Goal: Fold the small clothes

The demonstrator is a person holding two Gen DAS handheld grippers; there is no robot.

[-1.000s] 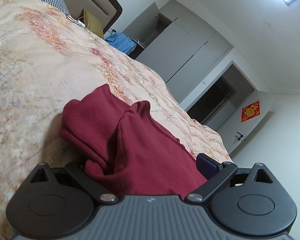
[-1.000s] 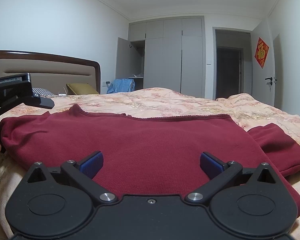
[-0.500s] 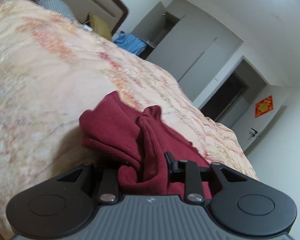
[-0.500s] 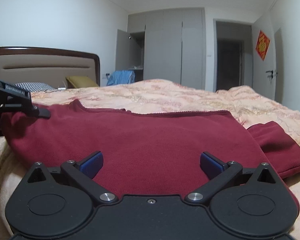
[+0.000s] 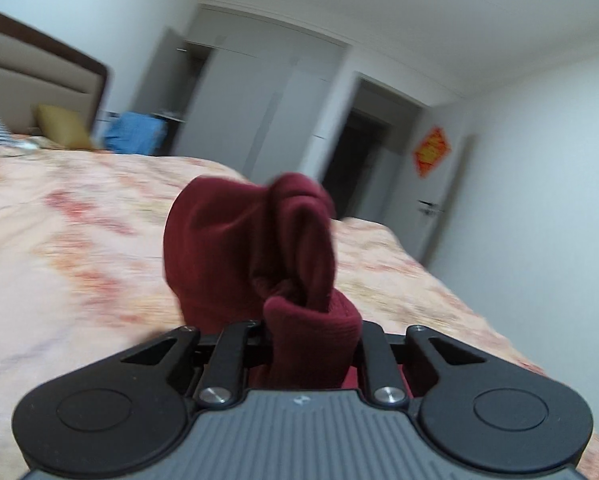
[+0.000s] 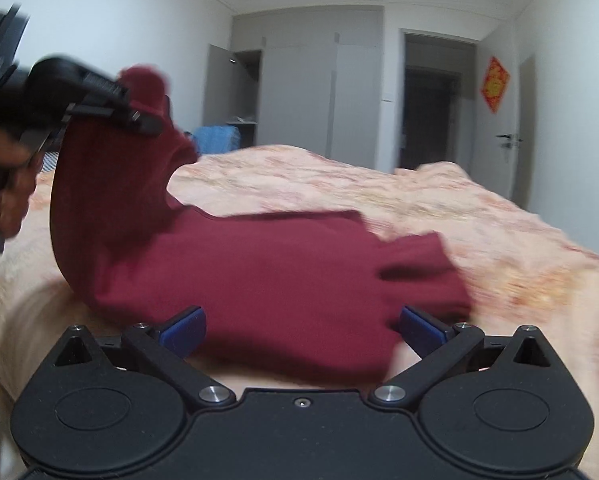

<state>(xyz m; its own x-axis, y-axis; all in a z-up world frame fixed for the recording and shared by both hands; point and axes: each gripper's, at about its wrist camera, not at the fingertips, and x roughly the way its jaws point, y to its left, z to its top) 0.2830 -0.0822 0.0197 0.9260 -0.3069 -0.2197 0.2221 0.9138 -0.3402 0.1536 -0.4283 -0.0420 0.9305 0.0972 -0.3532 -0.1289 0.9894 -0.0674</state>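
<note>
A dark red garment [image 6: 283, 276] lies on the floral bedspread [image 6: 439, 208]. My left gripper [image 5: 311, 332] is shut on the garment's left edge [image 5: 255, 248] and holds it bunched up above the bed. In the right wrist view the left gripper [image 6: 139, 116] shows at upper left, lifting that side of the cloth. My right gripper [image 6: 301, 326] is open, its blue pads [image 6: 181, 326] spread either side of the garment's near edge, holding nothing. The left fingertips are hidden by the cloth.
The headboard [image 5: 39, 68] and a yellow pillow [image 5: 63, 132] are at the far left. A blue cloth [image 5: 135, 132] lies by the grey wardrobe [image 6: 311, 100]. A dark doorway [image 6: 431, 116] and a door with a red ornament [image 6: 495, 84] are at the right.
My left gripper closed on the garment's left edge and lifted it up off the bed. The right gripper stayed open and pulled back slightly to the near edge.
</note>
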